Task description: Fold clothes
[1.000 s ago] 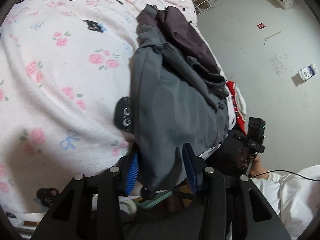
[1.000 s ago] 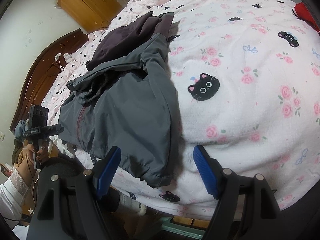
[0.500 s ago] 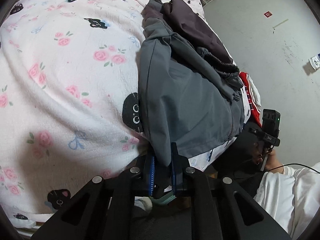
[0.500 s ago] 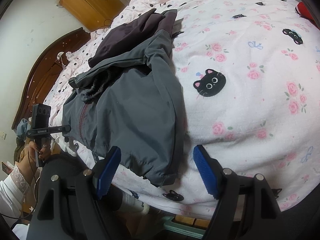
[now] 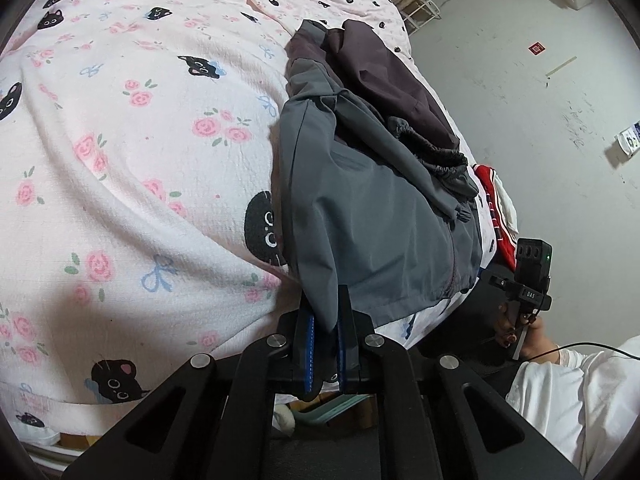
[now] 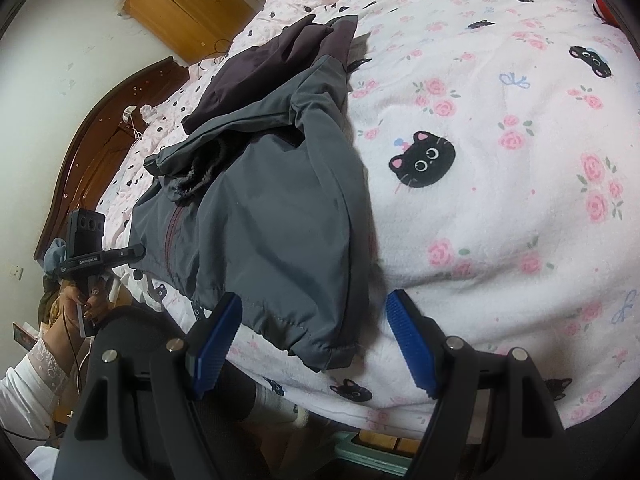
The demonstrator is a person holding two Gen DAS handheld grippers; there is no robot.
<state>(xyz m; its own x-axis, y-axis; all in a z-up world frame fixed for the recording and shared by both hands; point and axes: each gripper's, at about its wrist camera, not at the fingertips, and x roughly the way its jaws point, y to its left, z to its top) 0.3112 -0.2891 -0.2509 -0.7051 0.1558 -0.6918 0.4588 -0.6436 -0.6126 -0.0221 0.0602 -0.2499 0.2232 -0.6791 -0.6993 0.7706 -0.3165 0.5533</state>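
Note:
A grey jacket (image 5: 372,232) lies on the bed near its edge, with its hem toward me. My left gripper (image 5: 323,344) is shut on one corner of that hem, and the cloth bunches between the blue pads. In the right wrist view the same jacket (image 6: 272,232) shows its other hem corner. My right gripper (image 6: 313,299) stands open just over that corner, one finger on each side, with nothing pinched. A dark purple-brown garment (image 5: 384,80) lies across the jacket's far end.
The pink blanket (image 6: 500,200) with cats and roses covers the bed. A red garment (image 5: 490,184) lies at the bed's edge by the wall. A wooden headboard (image 6: 92,152) and cabinet (image 6: 188,0) stand behind. A person's white sleeve (image 5: 580,400) is at lower right.
My left gripper went from open around the jacket's hem to shut on it. The right gripper stayed open and shifted only slightly at the other corner.

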